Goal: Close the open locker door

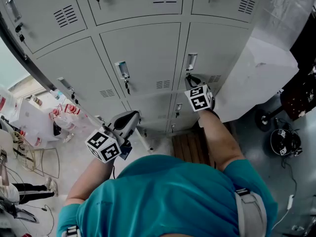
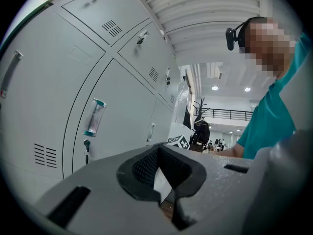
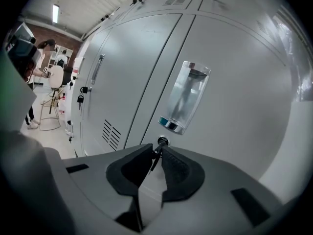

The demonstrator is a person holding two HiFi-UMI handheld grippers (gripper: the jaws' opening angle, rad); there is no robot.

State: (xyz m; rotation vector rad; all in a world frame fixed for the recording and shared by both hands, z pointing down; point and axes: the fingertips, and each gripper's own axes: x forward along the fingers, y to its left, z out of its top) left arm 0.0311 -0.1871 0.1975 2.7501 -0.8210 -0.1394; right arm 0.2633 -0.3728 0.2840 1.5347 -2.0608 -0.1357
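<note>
The grey lockers [image 1: 143, 58] fill the wall ahead. The door [image 3: 239, 92] I am working on is on the right of the middle row, and to me it looks flush with its neighbours, so I judge the swing done and the locking in hand. Its clear handle [image 3: 187, 98] sits just above the lock [image 3: 162, 141].

My right gripper [image 3: 156, 152] pinches the key [image 3: 154, 158] that hangs from that lock. To do this well I would keep the pinch firm and roll my wrist about the key's own line without pulling outward, so the door does not pop back. I would also keep the tips off the handle.

My left gripper [image 2: 159, 173] hangs back on the near left, well apart from the lockers, with its tongs pressed together on nothing. It could brace the door if it springs.

I can read no brand or label, only the black-and-white squares on the right gripper's cube [image 1: 199, 97].
</note>
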